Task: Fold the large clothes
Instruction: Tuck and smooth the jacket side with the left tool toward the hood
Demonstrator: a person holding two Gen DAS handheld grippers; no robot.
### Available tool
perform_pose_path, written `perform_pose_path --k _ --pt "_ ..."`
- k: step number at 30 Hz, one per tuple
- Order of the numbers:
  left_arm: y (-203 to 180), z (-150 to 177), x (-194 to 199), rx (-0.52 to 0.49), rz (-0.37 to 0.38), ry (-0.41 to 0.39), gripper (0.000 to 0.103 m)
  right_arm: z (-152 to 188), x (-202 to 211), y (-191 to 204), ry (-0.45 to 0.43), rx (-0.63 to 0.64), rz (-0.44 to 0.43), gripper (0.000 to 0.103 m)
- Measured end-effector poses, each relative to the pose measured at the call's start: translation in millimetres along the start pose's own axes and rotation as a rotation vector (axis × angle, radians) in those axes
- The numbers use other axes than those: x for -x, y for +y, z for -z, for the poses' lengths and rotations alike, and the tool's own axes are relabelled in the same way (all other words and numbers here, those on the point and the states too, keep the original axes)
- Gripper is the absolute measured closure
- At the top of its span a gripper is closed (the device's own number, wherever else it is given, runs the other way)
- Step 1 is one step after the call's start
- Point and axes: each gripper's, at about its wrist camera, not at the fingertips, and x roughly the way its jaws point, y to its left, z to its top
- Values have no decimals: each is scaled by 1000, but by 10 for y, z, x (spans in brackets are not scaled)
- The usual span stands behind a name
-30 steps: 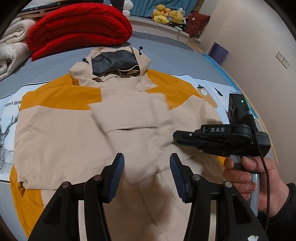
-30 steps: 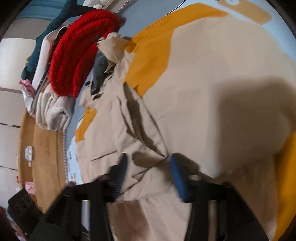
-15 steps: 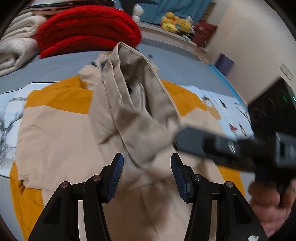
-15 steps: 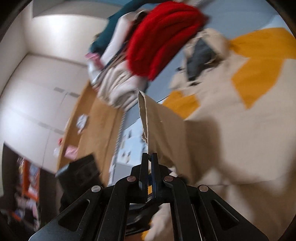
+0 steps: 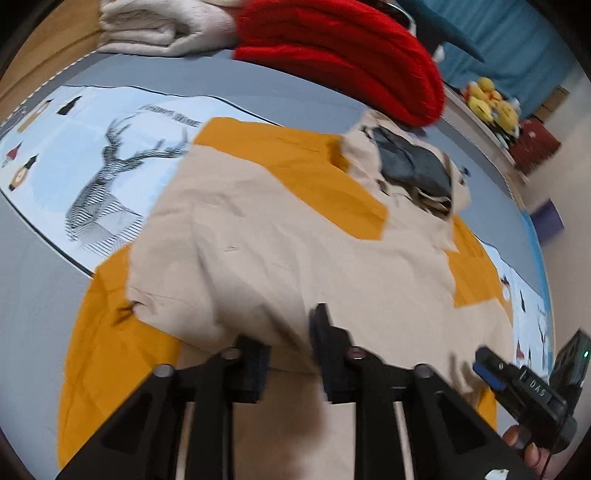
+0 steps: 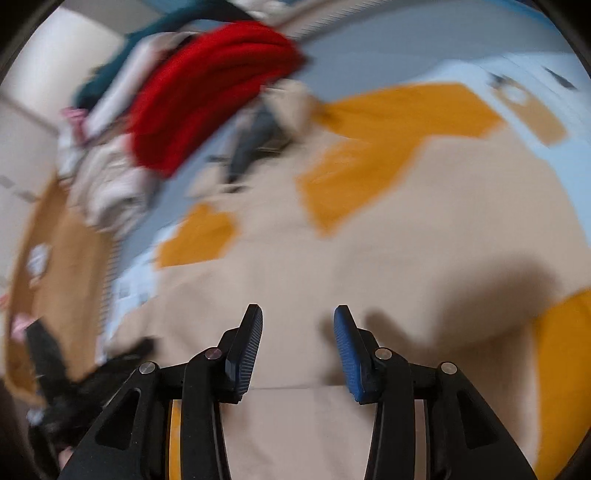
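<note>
**Big jacket on the bed, one pair of tongs closing, one opening**

A big beige and orange jacket (image 5: 280,236) lies spread out flat on the bed (image 5: 33,295). Its hood, with a dark grey lining (image 5: 413,166), points toward a rolled red blanket (image 5: 343,55) at the far end. A cream blanket (image 5: 155,26) sits beside the red one. The bed sheet has a striped deer picture (image 5: 110,184) on it, just beside the jacket's sleeve.

The left tongs (image 5: 291,350) are closing. A fold of beige jacket cloth lies between the two fingers, and it covers part of the left finger. The picture is blurry there, so it is hard to say how hard the pads press on the cloth.

The right tongs (image 6: 298,343) are opening. The two blue pads stand apart, and only flat jacket cloth shows below the gap. They hold nothing.

In the left view, the right tool pokes in at the bottom right corner, with a bit of a hand (image 5: 528,448) under it. Most of that hand is cut off. The right view is very blurry, so the things at the far end are only smears of colour. Some yellow toys (image 5: 491,103) sit on a ledge far behind the bed.
</note>
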Motion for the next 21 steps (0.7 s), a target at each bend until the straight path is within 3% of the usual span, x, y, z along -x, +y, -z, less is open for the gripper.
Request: perform_pose_path --k 4,7,11,15,19,21 --pt "244 -133 87 77 -29 -49 92 -58 9 -236 -6 -77 83 61" --pt "490 -187 -26 183 -4 20 82 -100 25 -480 1 -139 169 61" --pt "817 -167 -133 348 74 78 81 -129 28 -733 14 -241 235 61" --pt "975 -151 -194 437 116 102 86 -168 126 -784 -18 -263 240 61" --pt "998 -175 -129 428 60 76 88 -231 276 -683 -92 -214 192 61" --pt "1045 -167 -151 435 35 96 83 -263 275 -708 -88 -220 153 61"
